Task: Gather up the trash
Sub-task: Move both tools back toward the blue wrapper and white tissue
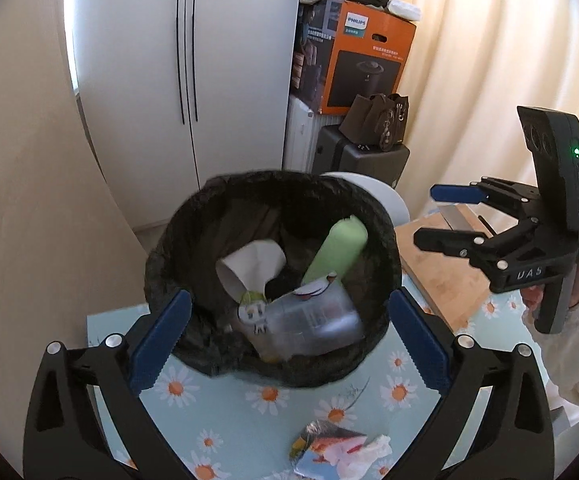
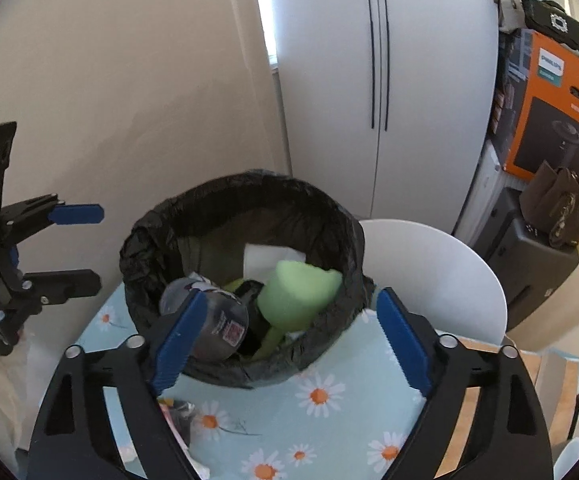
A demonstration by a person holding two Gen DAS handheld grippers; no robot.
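A trash bin with a black liner (image 1: 169,248) stands on the daisy-print tablecloth (image 1: 265,396). It holds a light green roll (image 1: 337,252), white paper (image 1: 249,260) and a clear plastic bottle (image 1: 309,320). The bin also shows in the right wrist view (image 2: 153,236). My left gripper (image 1: 289,340) is open and empty, just in front of the bin. My right gripper (image 2: 285,344) is open and empty, also in front of the bin; it shows from the side in the left wrist view (image 1: 429,216). Crumpled wrappers and tissue (image 1: 337,448) lie on the cloth below my left gripper.
A white round chair back (image 2: 441,276) is right behind the bin. A wooden board (image 1: 437,264) lies at the right of the table. A white cabinet (image 1: 177,60), an orange Philips box (image 1: 365,60), a dark suitcase (image 1: 361,160) and curtains stand behind.
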